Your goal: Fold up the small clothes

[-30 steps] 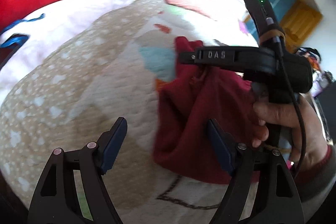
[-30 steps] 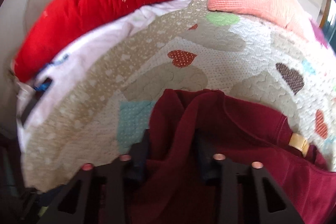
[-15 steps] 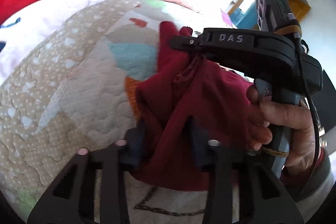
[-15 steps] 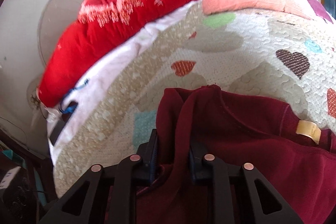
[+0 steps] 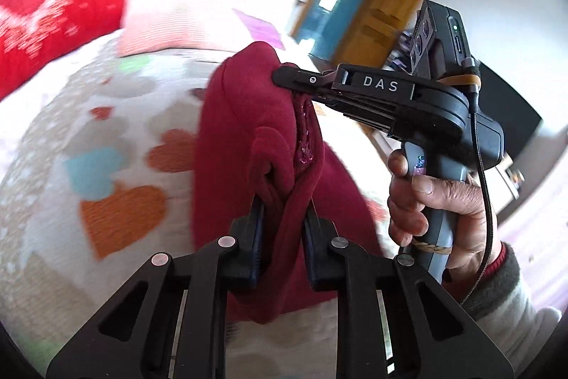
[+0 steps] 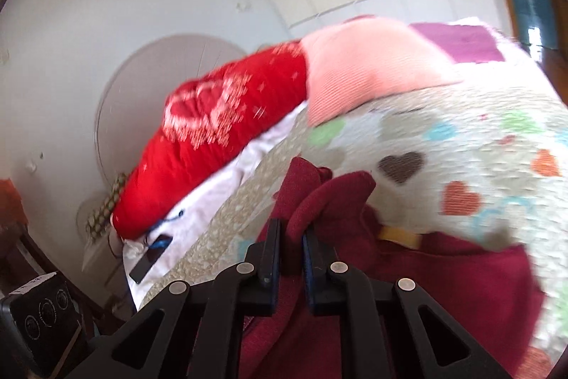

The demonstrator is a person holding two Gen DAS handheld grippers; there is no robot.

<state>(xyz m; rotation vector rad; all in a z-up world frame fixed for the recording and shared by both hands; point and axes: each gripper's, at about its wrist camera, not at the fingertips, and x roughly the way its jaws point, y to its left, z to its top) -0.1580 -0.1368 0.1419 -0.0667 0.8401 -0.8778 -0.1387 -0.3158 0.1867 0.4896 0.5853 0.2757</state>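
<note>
A dark red garment [image 5: 245, 116] hangs lifted over the heart-patterned quilt [image 5: 106, 116]. My left gripper [image 5: 282, 206] has its jaws closing on a bunched fold of it, and the pads press the cloth. In the left wrist view my right gripper [image 5: 284, 77] bites the garment's upper edge, held by a person's hand [image 5: 429, 205]. In the right wrist view the right gripper [image 6: 291, 237] is closing on a fold of the dark red garment [image 6: 408, 290], cloth pinched between its pads. A tan label [image 6: 399, 235] shows on the cloth.
A red pillow [image 6: 220, 137] and a pink pillow [image 6: 365, 66] lie at the head of the bed on the quilt [image 6: 479, 144]. A dark phone [image 6: 151, 258] lies on the white sheet. A wooden door [image 5: 383, 20] stands behind.
The left gripper went from wide open to closed on the garment. Both grippers rose and lifted the garment off the quilt; the views tilted up toward the wall and door.
</note>
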